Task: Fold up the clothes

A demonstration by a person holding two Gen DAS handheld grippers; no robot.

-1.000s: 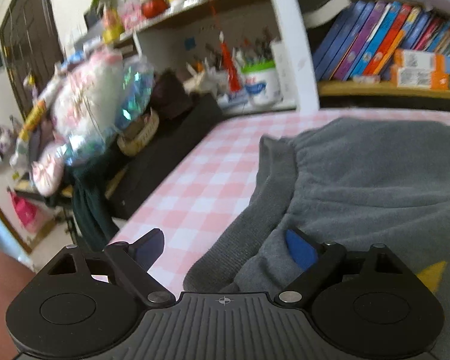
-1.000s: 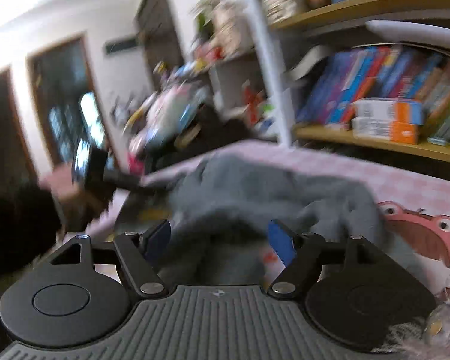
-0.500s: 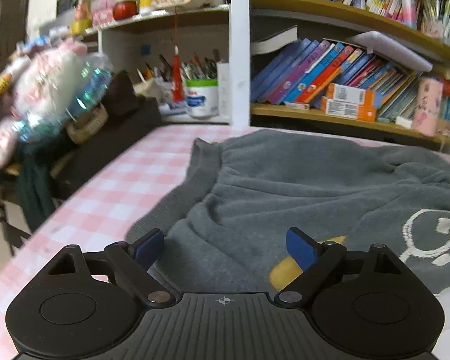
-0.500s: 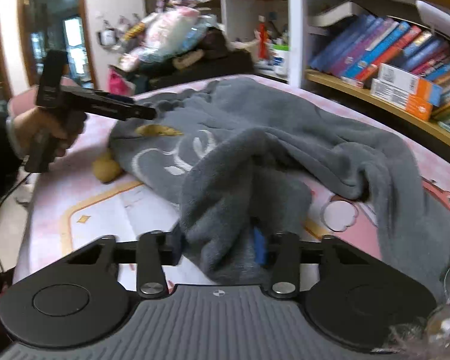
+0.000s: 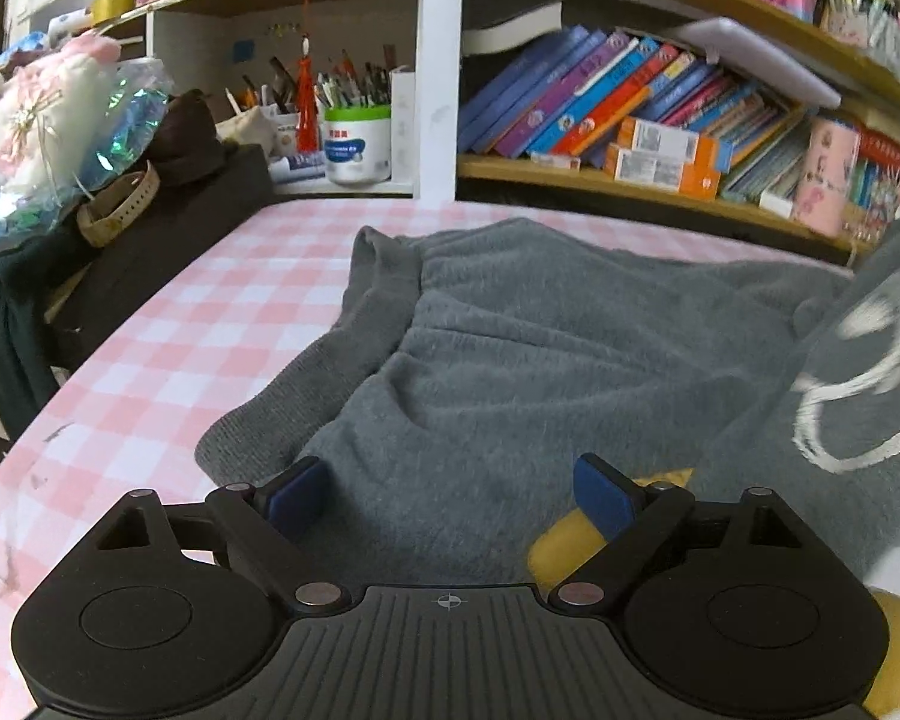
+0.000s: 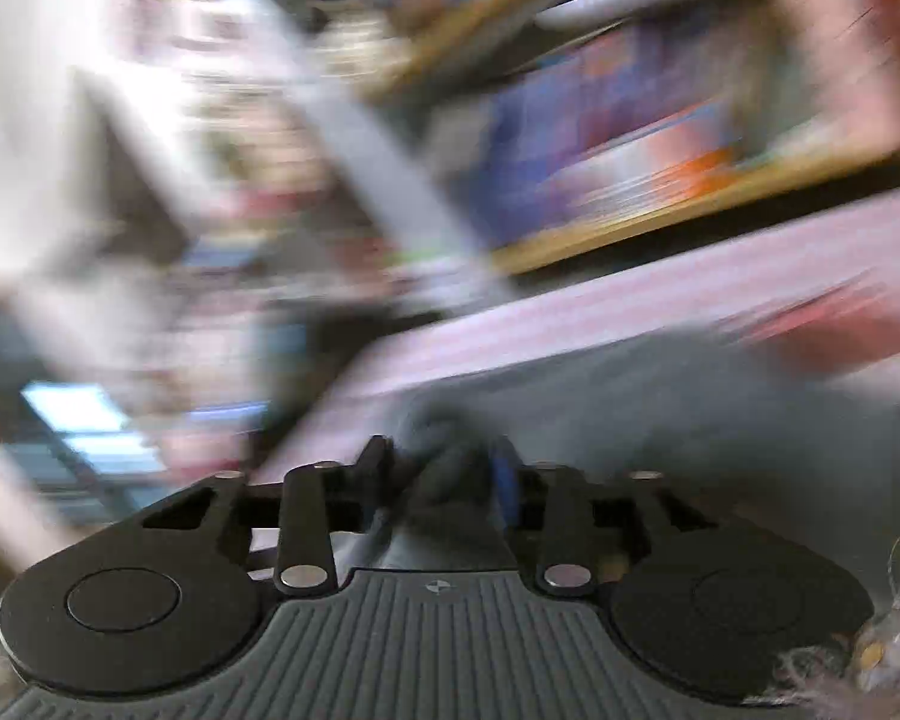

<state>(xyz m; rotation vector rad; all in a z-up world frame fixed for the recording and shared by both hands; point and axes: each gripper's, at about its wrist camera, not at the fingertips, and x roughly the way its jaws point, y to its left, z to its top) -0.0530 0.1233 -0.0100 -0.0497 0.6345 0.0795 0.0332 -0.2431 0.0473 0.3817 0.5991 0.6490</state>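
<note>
Lying between hand-held gripper (image 5: 450,495) pads: sweater (image 5: 540,348)

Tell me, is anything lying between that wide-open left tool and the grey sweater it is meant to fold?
Nothing visible is. The left tool hangs open right over the grey sweater, with only cloth below its blue fingers. A yellow patch peeks out beside the right-hand finger; what it is cannot be told.
</note>
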